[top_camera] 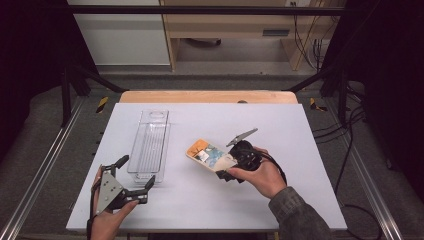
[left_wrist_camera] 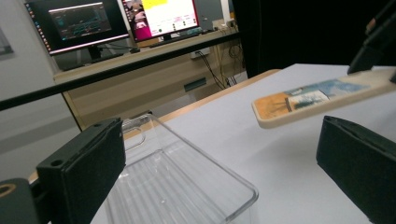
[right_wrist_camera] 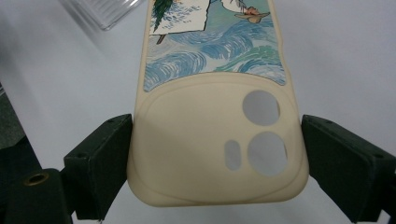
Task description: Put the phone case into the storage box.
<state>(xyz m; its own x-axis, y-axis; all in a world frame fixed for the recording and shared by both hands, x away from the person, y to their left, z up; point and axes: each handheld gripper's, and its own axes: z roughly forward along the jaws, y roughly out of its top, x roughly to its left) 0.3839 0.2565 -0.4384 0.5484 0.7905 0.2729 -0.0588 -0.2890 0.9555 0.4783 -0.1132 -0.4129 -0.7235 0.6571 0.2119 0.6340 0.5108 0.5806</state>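
Note:
A cream phone case (top_camera: 207, 154) with a blue wave painting and an orange end hangs above the white table, held by its camera-cutout end. My right gripper (top_camera: 227, 166) is shut on it, and in the right gripper view both black jaws press the sides of the case (right_wrist_camera: 210, 140). The left gripper view shows the case (left_wrist_camera: 317, 100) floating clear of the table top. My left gripper (top_camera: 136, 171) stands open and empty at the near end of a clear plastic tray (top_camera: 149, 145). Its jaws frame the tray's near corner (left_wrist_camera: 187, 186).
The tray lies lengthwise left of centre on the white table (top_camera: 300, 150) and has nothing in it. A wooden strip (top_camera: 207, 96) runs along the table's far edge. Metal rails (top_camera: 45, 165) flank both sides, and monitors (left_wrist_camera: 116, 21) sit on a desk beyond.

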